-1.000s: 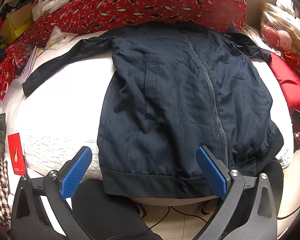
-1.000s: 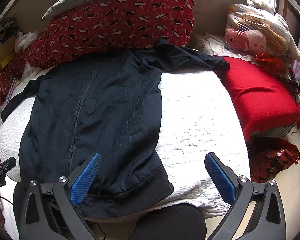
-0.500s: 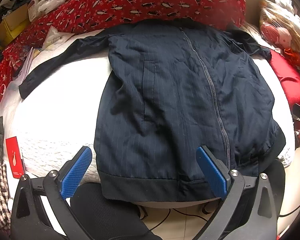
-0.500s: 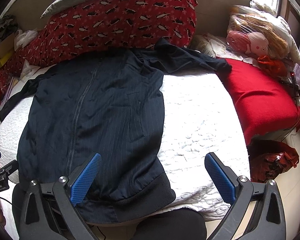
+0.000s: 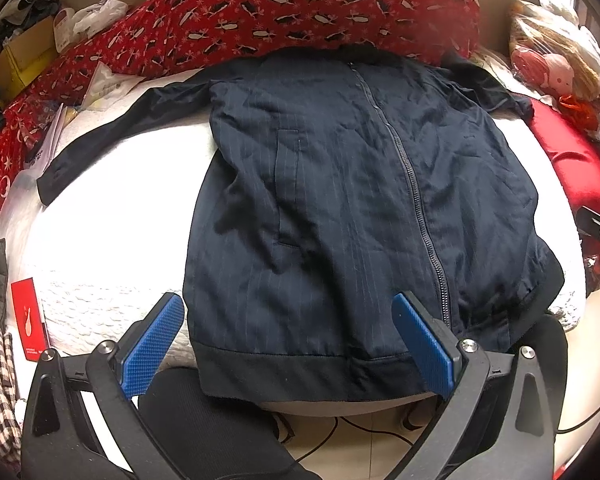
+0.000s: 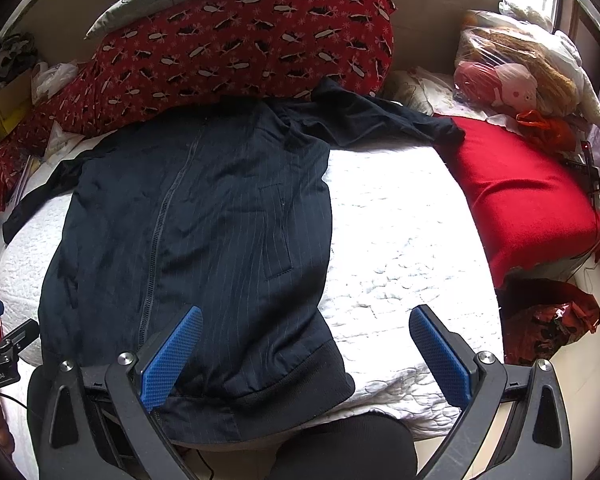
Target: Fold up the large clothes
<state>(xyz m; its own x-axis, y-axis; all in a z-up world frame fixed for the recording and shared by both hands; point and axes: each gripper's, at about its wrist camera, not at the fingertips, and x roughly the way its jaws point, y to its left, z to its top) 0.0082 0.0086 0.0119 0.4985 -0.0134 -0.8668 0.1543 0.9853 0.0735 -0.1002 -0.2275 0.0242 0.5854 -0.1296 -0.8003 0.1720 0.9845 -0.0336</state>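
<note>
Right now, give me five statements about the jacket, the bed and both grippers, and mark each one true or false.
1. The dark jacket lies front up with its zipper closed. True.
2. The left gripper is clamped on the jacket's hem. False: its jaws stand wide open and hold nothing.
3. The right gripper is open and holds nothing. True.
4. Both sleeves are folded across the chest. False: the left sleeve and right sleeve stretch outward.
5. The jacket rests on a white quilted cover, with the red patterned pillow behind its collar. True.
</note>
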